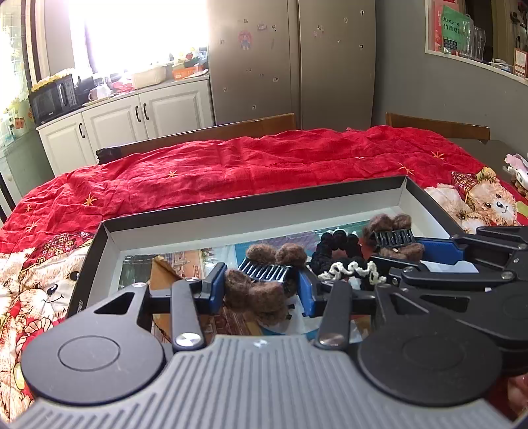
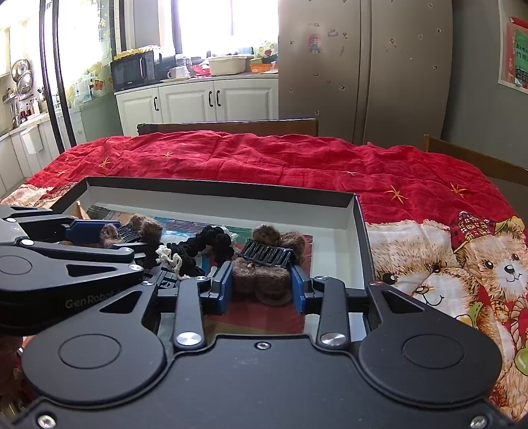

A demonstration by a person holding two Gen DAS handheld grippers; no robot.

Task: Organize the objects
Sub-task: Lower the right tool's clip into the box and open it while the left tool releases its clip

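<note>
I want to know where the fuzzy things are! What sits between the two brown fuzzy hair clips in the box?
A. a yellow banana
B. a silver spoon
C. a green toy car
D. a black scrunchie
D: a black scrunchie with a white trim lies in the box between the two brown hair clips.

"GenRobot" is printed on the left tongs point(image 2: 112, 241); the green wall poster point(image 1: 453, 29) carries Chinese characters, mostly unreadable.

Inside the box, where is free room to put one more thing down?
Free: the strip along the far wall of the box and its right end beside the right clip. Crowded: the middle, where the black scrunchie lies between both clips and both tongs.
</note>
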